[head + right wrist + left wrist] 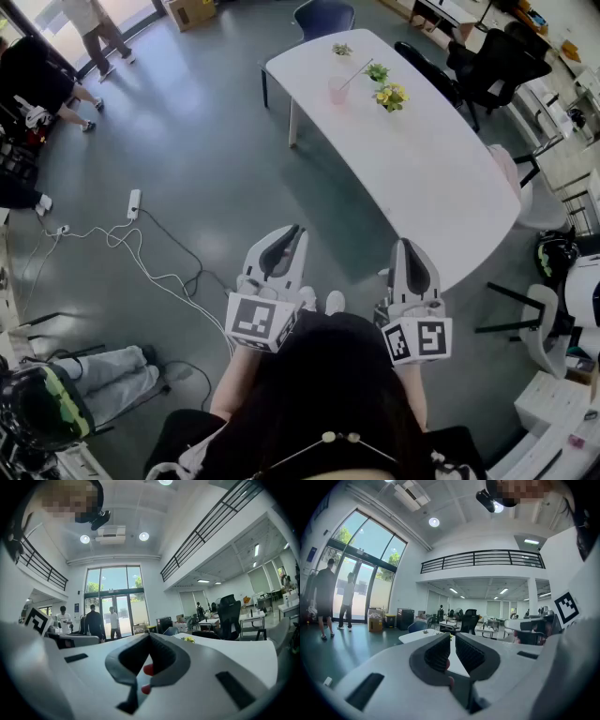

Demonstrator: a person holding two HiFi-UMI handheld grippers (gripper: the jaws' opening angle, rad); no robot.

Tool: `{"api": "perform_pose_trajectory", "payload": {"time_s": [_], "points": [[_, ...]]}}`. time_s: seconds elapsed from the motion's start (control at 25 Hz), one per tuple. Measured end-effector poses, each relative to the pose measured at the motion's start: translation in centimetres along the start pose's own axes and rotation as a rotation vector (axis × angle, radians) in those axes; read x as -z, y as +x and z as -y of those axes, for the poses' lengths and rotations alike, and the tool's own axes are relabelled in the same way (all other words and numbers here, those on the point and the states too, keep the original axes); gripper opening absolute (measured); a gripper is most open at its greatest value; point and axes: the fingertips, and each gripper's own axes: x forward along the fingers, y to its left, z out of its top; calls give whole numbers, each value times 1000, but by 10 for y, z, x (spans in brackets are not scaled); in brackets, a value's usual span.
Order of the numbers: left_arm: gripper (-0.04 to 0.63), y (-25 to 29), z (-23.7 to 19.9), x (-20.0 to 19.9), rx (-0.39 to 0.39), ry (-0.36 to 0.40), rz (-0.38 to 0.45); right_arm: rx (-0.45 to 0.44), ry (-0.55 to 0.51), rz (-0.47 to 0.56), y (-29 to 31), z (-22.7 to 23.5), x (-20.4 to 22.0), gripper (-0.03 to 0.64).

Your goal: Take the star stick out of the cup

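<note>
Left gripper (284, 240) barely ajar and empty, right gripper (410, 251) clamped shut on nothing, both likely just carried at the waist because the stick (356, 73) stands in the cup (337, 90) at the table's (441, 178) far end, well apart.

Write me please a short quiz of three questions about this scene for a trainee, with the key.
1. True or false: the star stick stands in the pink cup.
2. The jaws of the right gripper are: A) shut with nothing between them; B) shut on the stick; C) wide open.
3. Fill in: the cup stands on a white ____, far from both grippers.
Key: 1 true; 2 A; 3 table.
</note>
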Motion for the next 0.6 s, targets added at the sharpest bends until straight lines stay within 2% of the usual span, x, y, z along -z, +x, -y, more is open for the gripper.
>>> {"api": "perform_pose_trajectory", "payload": {"time_s": [0.6], "points": [[37, 0, -9, 2, 10, 0, -6, -5, 19, -3, 5, -5, 2, 3]]}}
